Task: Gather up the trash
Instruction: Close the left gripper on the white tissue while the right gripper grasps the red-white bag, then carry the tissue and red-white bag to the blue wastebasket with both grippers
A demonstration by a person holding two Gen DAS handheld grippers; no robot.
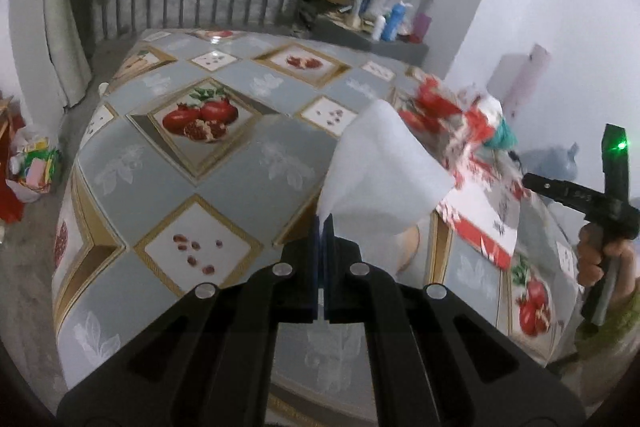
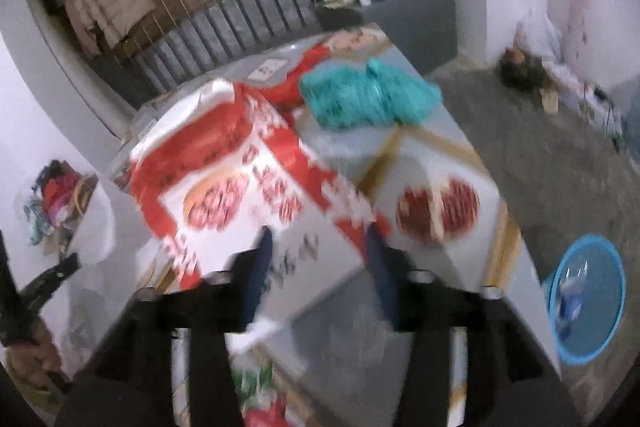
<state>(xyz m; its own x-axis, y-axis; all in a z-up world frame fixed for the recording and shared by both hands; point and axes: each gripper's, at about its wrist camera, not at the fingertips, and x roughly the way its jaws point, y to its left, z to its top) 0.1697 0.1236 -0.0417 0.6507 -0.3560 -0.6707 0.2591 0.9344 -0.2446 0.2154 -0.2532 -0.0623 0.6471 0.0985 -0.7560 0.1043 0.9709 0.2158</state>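
My left gripper is shut on the lower corner of a white paper sheet, which stands up above the table. A red and white printed wrapper lies crumpled on the table's right side, also in the left wrist view. My right gripper hovers over its near edge with its blue fingers apart, pressing on nothing. A teal plastic bag lies just past the wrapper. The picture in the right wrist view is blurred.
The table wears a grey cloth with pomegranate pictures. A blue basin stands on the floor to the right. A heap of coloured litter lies on the floor at left. Behind are a railing and a grey bench with bottles.
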